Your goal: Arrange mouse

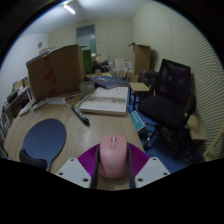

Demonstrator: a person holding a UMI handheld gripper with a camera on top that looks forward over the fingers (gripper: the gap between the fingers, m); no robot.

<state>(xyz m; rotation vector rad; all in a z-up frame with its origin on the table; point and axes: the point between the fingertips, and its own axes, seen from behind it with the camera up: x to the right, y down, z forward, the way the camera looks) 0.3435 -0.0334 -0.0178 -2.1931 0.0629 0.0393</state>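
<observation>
The gripper (pixel 112 172) holds a pink mouse (pixel 113 157) between its two fingers (pixel 82 168), whose purple pads press against its sides, so the fingers are clenched on it. The mouse hangs above the near edge of the wooden worktop (pixel 70 128). A dark blue round mat (pixel 43 138) lies on the worktop to the left. Beyond sit a white keyboard (pixel 106 100) and a cardboard box (pixel 54 70). A black office chair (pixel 170 90) stands to the right.

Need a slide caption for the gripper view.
Gripper shut on pink computer mouse above wooden table, round blue mousepad alongside.
</observation>
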